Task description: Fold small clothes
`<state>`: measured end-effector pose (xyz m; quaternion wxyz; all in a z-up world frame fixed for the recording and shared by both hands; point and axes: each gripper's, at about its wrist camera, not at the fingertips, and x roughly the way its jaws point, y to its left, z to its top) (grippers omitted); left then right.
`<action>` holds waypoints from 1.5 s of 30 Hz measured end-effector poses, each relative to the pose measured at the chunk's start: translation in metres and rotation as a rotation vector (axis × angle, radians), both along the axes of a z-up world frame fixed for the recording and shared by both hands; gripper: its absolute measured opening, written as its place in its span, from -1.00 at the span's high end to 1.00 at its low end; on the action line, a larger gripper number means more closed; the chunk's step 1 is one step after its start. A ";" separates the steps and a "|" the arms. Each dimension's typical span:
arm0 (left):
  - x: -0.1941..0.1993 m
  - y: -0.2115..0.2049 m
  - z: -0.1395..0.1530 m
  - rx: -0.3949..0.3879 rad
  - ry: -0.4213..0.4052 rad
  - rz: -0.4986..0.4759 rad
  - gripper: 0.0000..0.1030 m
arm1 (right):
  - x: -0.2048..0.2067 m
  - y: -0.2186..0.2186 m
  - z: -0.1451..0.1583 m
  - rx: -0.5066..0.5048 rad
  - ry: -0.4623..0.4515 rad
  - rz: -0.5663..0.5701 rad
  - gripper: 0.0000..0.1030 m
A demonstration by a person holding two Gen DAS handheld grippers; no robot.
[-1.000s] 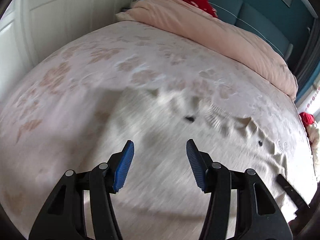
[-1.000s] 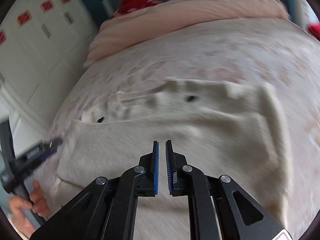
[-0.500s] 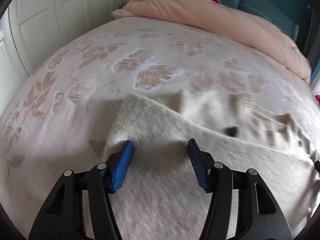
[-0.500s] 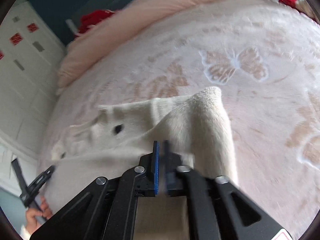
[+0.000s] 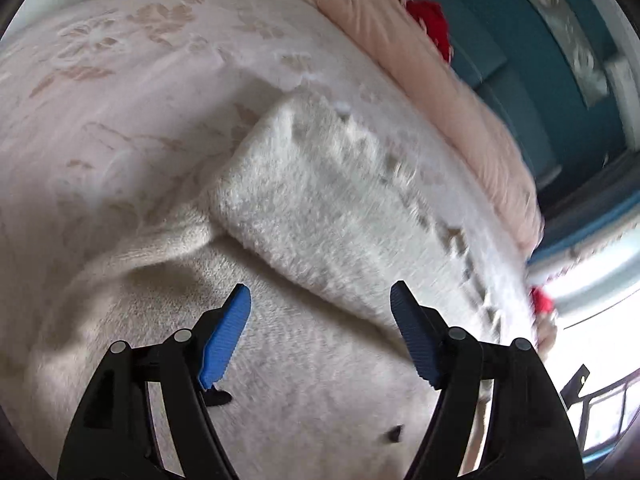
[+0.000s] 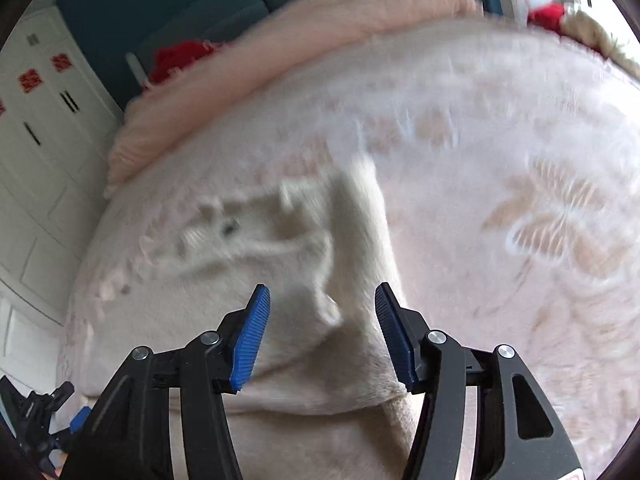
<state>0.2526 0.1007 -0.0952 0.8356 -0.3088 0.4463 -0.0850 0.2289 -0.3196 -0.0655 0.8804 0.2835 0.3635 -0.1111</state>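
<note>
Cream garment (image 5: 320, 216) lies below both angled-down hand-held grippers, left (image 5: 320, 320) and right (image 6: 320, 320), just spread, gripping nothing.

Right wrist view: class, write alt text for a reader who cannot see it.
The right hand-held gripper, jaws just opened, hovers over a cream fleecy garment folded on a pink butterfly-print bedspread. A rolled pink blanket lies behind.

**Cream knit garment lies partly folded on the bed**

A small cream-white fuzzy knitted garment (image 5: 320, 216) (image 6: 320, 264) lies spread on the pale pink butterfly-patterned bedspread (image 5: 120, 80) (image 6: 520, 160). One fluffy panel is folded back over its body, making a thick doubled edge. Small dark buttons dot its front, and a scalloped trim runs along the edge towards the bed's far end.
</note>
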 end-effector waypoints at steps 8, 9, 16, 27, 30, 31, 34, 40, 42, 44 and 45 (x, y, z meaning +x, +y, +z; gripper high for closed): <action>0.036 0.018 -0.020 -0.041 0.093 0.151 0.19 | 0.015 0.008 -0.039 0.114 0.078 0.077 0.71; 0.039 0.020 -0.015 -0.029 0.067 0.154 0.46 | 0.018 0.010 -0.035 0.127 0.061 0.099 0.84; 0.050 0.027 -0.023 0.106 0.052 0.108 0.61 | 0.002 0.004 0.003 0.039 -0.078 0.114 0.87; 0.048 0.009 -0.023 0.235 0.047 0.038 0.62 | -0.010 -0.011 -0.045 0.120 0.057 0.075 0.81; 0.035 0.009 -0.010 0.228 0.045 0.002 0.46 | -0.037 -0.007 -0.003 0.053 -0.021 0.028 0.65; 0.028 0.013 -0.007 0.231 0.038 -0.001 0.42 | -0.043 -0.003 0.006 0.032 -0.040 0.030 0.65; 0.020 0.012 -0.008 0.291 0.032 0.005 0.35 | -0.034 0.009 0.013 0.024 -0.039 0.103 0.68; 0.034 0.008 -0.020 0.341 0.068 -0.007 0.33 | -0.009 0.002 -0.040 0.073 0.114 0.123 0.93; 0.027 0.016 -0.011 0.298 0.062 -0.016 0.33 | -0.025 -0.002 -0.017 0.060 0.098 0.093 0.75; 0.009 0.027 0.001 0.288 0.051 -0.020 0.31 | -0.054 -0.002 0.009 0.016 0.043 0.100 0.71; 0.001 0.032 0.005 0.296 0.039 -0.022 0.28 | -0.068 -0.001 0.018 -0.003 0.031 0.100 0.69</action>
